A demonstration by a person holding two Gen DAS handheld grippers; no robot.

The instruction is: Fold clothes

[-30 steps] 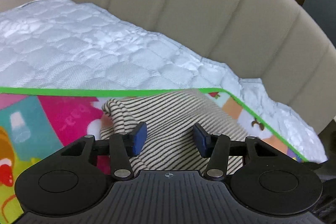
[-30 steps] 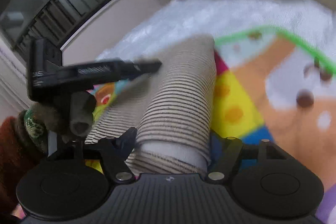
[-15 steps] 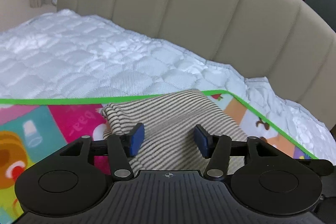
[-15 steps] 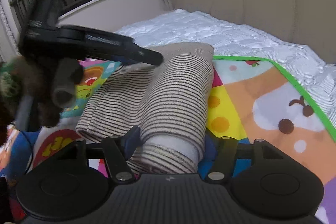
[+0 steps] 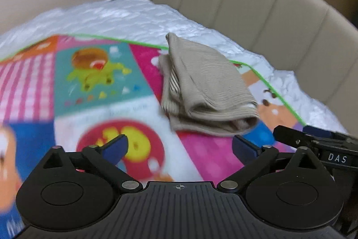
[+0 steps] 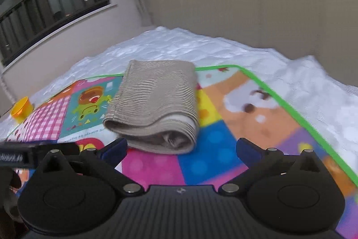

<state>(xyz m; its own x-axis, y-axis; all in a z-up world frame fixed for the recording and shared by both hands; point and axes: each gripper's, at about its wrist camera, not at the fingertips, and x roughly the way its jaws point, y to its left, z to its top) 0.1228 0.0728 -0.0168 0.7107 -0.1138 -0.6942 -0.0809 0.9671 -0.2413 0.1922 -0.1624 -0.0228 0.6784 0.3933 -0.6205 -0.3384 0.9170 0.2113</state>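
We see the striped garment (image 6: 154,104) lying folded into a compact, layered bundle on the colourful play mat (image 6: 223,149), near the mat's far green edge and close to the white quilted cover (image 6: 201,46). Its rolled fold faces us in the right wrist view, and the layers sit fairly even on one another. Judging by this, the fold on this piece looks done, or very nearly so; we cannot tell from here whether a last tuck or smoothing is wanted, and no other clothes show in either view.

Our left gripper (image 5: 179,147) hangs above the mat, short of the bundle, with its jaws spread wide and nothing between them. Our right gripper (image 6: 181,147) is likewise spread wide and holds nothing; its left fingertip sits just beside the near edge of the bundle, though we cannot say whether it touches. A small yellow cup (image 6: 21,109) stands at the mat's left edge, well apart from the garment.
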